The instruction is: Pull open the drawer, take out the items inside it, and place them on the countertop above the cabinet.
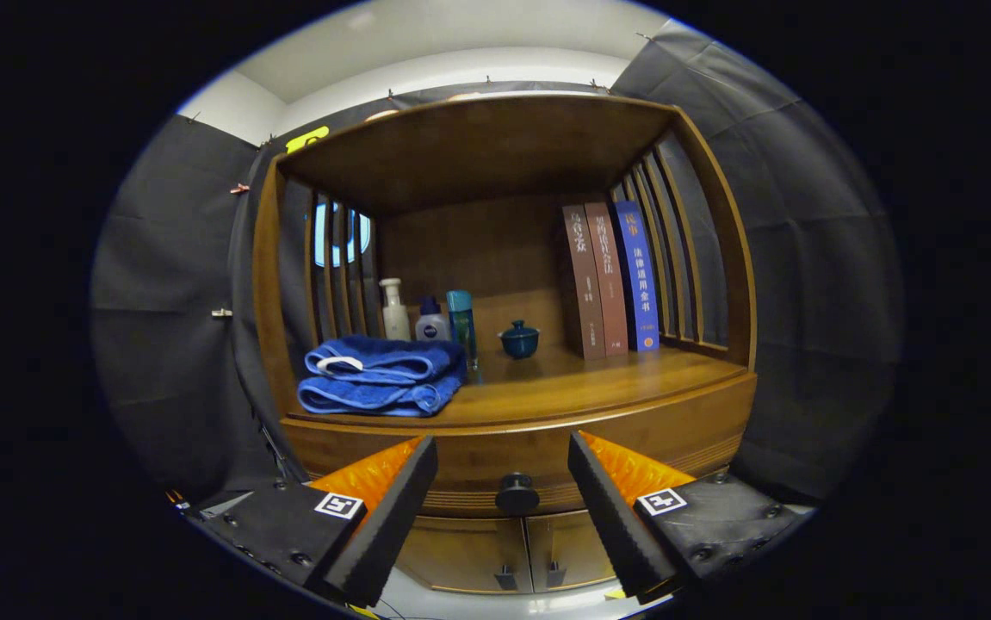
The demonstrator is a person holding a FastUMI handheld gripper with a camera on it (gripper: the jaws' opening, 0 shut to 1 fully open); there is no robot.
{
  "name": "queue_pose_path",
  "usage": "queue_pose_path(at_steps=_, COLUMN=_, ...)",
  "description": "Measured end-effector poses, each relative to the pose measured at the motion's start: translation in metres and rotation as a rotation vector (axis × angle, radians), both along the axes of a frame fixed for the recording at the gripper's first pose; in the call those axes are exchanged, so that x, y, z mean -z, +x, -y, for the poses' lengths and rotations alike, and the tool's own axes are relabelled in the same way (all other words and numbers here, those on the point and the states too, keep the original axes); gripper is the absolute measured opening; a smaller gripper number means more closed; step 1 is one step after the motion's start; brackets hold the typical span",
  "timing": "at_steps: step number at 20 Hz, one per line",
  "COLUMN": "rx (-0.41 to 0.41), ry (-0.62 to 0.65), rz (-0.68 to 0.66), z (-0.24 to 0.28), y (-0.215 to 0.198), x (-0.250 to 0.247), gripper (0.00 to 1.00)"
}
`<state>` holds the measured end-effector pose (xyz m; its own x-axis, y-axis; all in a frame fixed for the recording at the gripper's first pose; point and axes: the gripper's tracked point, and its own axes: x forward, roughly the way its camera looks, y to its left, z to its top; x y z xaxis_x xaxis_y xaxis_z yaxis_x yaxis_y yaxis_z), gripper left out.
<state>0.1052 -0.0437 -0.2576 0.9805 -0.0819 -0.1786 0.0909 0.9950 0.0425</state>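
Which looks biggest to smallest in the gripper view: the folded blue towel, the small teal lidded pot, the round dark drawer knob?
1. Folded blue towel, clearly largest.
2 and 3. Small teal lidded pot and round dark drawer knob look alike; the knob sits nearer, between the open gripper fingers, so no ranking.

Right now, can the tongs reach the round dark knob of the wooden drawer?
Probably yes: the open tongs are lined up with the round dark knob, which sits just ahead between their fingers, with nothing between.
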Motion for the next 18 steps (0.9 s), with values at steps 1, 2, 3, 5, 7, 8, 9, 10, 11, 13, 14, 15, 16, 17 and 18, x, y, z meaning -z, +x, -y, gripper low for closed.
queue_pose_path(at_steps=1, rx=0.004, ry=-0.002, rz=-0.017, z=0.003, y=0.004, x=0.014, gripper=1.00)
queue_pose_path(at_steps=2, rx=0.003, ry=-0.008, rz=-0.033, z=0.005, y=0.010, x=0.025, gripper=1.00)
queue_pose_path(at_steps=3, rx=-0.001, ry=-0.018, rz=-0.043, z=0.007, y=0.016, x=0.030, gripper=1.00)
queue_pose_path(at_steps=5, rx=-0.006, ry=-0.034, rz=-0.049, z=0.010, y=0.027, x=0.046, gripper=0.98)
queue_pose_path(at_steps=7, rx=-0.009, ry=-0.036, rz=-0.060, z=0.008, y=0.034, x=0.059, gripper=0.98)
queue_pose_path(at_steps=8, rx=-0.009, ry=-0.035, rz=-0.063, z=0.008, y=0.038, x=0.065, gripper=0.98)
queue_pose_path(at_steps=9, rx=-0.006, ry=-0.035, rz=-0.069, z=0.010, y=0.036, x=0.068, gripper=0.98)
queue_pose_path(at_steps=10, rx=0.000, ry=-0.034, rz=-0.070, z=0.011, y=0.037, x=0.072, gripper=0.98)
queue_pose_path(at_steps=11, rx=0.009, ry=-0.033, rz=-0.069, z=0.012, y=0.042, x=0.076, gripper=0.98)
queue_pose_path(at_steps=13, rx=0.031, ry=-0.033, rz=-0.065, z=0.017, y=0.044, x=0.080, gripper=0.98)
queue_pose_path(at_steps=14, rx=0.046, ry=-0.044, rz=-0.066, z=0.021, y=0.044, x=0.082, gripper=0.97)
queue_pose_path(at_steps=15, rx=0.049, ry=-0.055, rz=-0.067, z=0.022, y=0.043, x=0.083, gripper=0.88)
queue_pose_path(at_steps=16, rx=0.048, ry=-0.062, rz=-0.063, z=0.021, y=0.043, x=0.083, gripper=0.79)
queue_pose_path(at_steps=17, rx=0.047, ry=-0.069, rz=-0.058, z=0.020, y=0.042, x=0.081, gripper=0.71)
queue_pose_path(at_steps=18, rx=0.039, ry=-0.066, rz=-0.061, z=0.018, y=0.043, x=0.082, gripper=0.62)
